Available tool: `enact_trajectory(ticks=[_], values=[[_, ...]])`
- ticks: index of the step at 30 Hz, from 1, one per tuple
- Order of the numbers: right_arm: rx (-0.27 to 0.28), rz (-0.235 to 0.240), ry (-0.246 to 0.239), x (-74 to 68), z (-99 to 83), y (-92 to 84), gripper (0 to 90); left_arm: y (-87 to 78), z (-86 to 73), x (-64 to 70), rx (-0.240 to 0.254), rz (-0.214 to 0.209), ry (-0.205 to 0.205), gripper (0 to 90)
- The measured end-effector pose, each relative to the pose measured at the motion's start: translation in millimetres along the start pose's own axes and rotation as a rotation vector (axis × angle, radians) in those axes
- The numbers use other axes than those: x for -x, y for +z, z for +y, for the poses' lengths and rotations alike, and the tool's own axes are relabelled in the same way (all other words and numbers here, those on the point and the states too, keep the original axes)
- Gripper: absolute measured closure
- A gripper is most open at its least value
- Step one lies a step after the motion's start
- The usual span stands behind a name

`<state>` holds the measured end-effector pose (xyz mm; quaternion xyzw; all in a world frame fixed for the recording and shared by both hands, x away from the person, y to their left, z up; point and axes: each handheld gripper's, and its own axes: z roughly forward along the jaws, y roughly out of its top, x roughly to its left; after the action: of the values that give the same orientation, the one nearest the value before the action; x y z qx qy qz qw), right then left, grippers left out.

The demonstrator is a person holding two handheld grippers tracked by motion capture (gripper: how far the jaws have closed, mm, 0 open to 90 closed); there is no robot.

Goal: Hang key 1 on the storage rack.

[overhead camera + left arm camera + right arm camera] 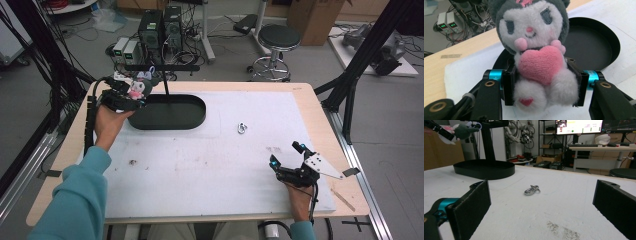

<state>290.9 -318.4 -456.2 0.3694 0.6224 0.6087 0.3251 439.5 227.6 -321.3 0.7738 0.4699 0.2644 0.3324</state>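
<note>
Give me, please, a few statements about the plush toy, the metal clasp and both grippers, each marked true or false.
1. The left gripper is clamped on the plush toy. True.
2. The plush toy lies inside the black tray. False: it is held up at the tray's left end, above the table.
3. The metal clasp lies on the white mat, apart from the tray. True.
4. The right gripper holds the metal clasp. False: its jaws stand wide open and empty, with the clasp lying farther ahead.
5. The plush toy hugs a blue star. False: it hugs a pink heart.
</note>
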Motion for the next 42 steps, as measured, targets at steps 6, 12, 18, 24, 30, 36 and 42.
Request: enact_trajectory(ticks=[6, 12, 18, 24, 30, 36, 42], values=[[0.004, -0.001, -0.006, 0.7, 0.0, 0.3, 0.8, 11.8, -3.9, -1.1, -0.019, 0.009, -0.006, 50.8], [0.005, 0.0, -0.005, 0.7, 0.0, 0.3, 0.7, 25.3, -4.8, -3.7, -0.009, 0.011, -0.029, 50.8], [-0.001, 0.001, 0.0, -0.3, 0.0, 0.0, 0.8, 35.0, -5.6, -7.4, 0.025, 0.001, -0.045, 50.8], [0.002, -0.001, -0.003, 0.4, -0.1, 0.3, 0.8, 39.5, -8.2, -10.6, 0.037, -0.025, -0.049, 49.8], [0.0, -0.002, -0.003, -0.3, 0.0, 0.1, 0.8, 36.2, -9.2, -8.7, 0.061, -0.037, -0.033, 44.7], [0.003, -0.001, -0.004, -0.3, -0.2, -0.1, 0.8, 30.1, -8.1, -1.9, 0.06, -0.001, -0.021, 5.4], [0.002, -0.004, 0.002, 0.0, -0.1, 0.0, 0.8, 14.7, -19.8, -6.8, 0.181, -0.077, -0.044, 1.7]])
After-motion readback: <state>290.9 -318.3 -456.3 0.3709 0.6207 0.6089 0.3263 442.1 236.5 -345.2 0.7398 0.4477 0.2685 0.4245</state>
